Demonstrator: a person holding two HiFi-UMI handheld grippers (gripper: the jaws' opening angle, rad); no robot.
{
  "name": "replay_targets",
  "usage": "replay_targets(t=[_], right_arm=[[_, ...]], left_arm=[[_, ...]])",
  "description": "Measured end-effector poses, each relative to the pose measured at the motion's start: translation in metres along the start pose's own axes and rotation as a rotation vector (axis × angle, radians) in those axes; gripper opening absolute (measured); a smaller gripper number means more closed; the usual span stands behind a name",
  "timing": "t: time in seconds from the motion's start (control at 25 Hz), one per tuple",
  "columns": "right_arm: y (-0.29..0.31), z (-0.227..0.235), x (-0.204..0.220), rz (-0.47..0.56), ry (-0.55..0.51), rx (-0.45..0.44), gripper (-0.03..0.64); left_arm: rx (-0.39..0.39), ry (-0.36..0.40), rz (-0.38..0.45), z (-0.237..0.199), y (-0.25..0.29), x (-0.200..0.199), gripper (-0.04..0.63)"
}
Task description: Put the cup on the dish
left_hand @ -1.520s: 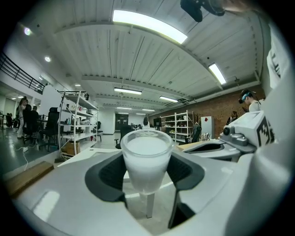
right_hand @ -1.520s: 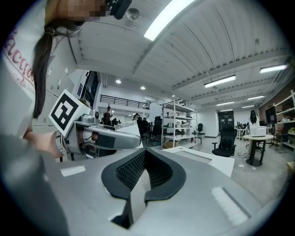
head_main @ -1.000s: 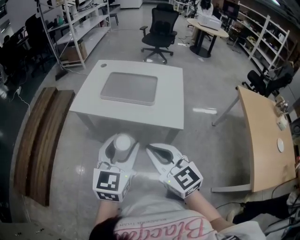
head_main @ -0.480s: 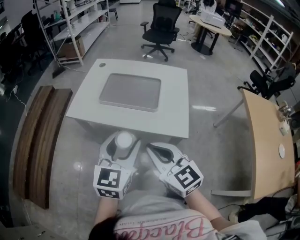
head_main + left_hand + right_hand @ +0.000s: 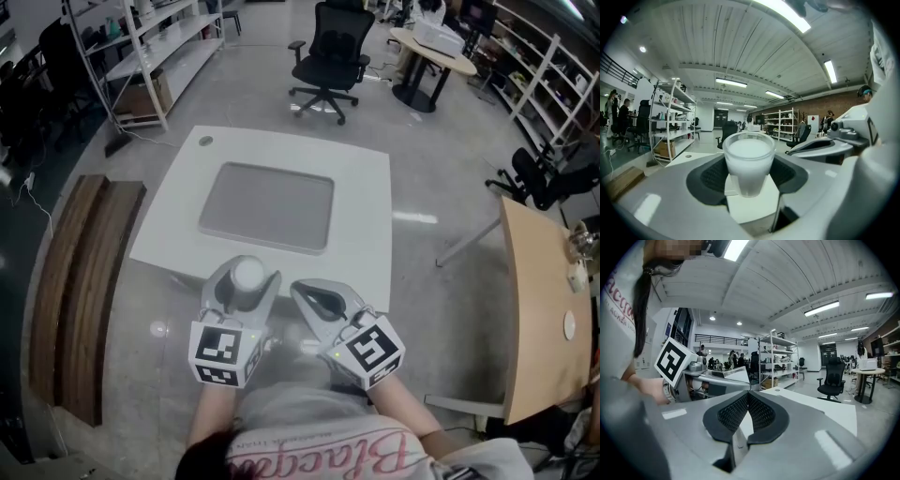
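nearer than before, white table (image 5: 367, 178) and grey dish (image 5: 267, 204) sit at 12 o'clock; left gripper (image 5: 246, 270) pinches the white cup (image 5: 248, 276) at the dish's 6 o'clock, right gripper (image 5: 300, 291) pressed together, empty; pink shirt (image 5: 319, 455) script starts 'blac'.

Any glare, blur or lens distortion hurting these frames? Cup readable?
Head view: barrel distortion bows the table edges, and there is a glare streak on the floor; otherwise sharp. Left gripper view: heavy fisheye with black corners, strip light blown out, cup crisp and evenly lit. Right gripper view: same fisheye and dark corners, shelving legible.
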State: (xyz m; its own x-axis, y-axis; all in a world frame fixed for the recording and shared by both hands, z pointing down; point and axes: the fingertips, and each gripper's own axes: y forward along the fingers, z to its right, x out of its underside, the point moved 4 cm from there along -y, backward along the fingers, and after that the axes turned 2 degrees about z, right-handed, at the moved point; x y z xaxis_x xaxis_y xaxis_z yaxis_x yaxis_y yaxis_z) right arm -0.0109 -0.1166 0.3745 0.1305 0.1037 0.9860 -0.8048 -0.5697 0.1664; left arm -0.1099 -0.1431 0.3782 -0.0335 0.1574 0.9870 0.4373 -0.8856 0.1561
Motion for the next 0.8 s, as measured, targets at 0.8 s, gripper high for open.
replay_targets(t=[0.8], right_arm=[[0.079,0.100,0.027,-0.103,0.139,0.008,0.002]], left_arm=[[-0.008,0.038,-0.085,-0.075,0.157,0.066,0.259]])
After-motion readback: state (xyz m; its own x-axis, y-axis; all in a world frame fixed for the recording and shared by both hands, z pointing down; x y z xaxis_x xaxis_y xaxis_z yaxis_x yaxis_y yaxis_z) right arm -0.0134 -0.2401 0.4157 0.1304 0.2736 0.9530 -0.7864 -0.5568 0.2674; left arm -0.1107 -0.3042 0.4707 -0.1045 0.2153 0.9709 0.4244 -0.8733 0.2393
